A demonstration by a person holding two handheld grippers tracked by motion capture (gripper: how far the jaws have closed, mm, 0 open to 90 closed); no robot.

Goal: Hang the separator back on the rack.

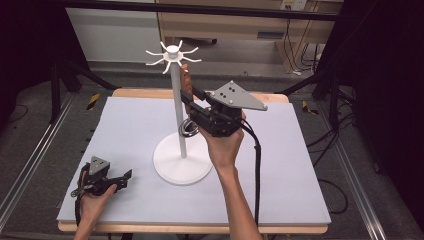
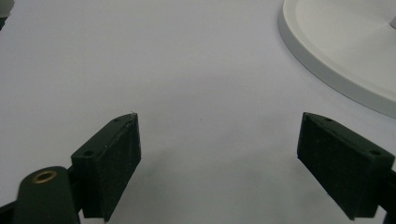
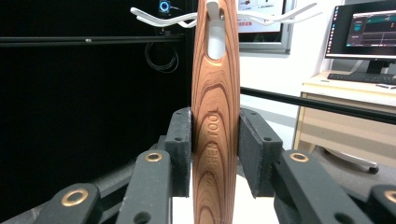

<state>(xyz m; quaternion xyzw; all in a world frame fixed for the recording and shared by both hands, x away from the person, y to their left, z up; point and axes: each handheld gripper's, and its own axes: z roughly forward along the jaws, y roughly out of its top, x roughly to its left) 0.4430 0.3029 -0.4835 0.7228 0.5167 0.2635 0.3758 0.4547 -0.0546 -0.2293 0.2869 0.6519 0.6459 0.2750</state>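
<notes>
My right gripper clamps a wooden handle, its slot over a rack hook for hanging; my left gripper rests open, empty.

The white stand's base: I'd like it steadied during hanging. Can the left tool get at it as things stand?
Probably yes. The left tool rests open and empty on the table, and the white stand's base lies just ahead with only bare surface between.

The high view looks forward and down over the grey-topped table. The left gripper view skims low along it, sharing at 2 o'clock the round white stand base.
</notes>
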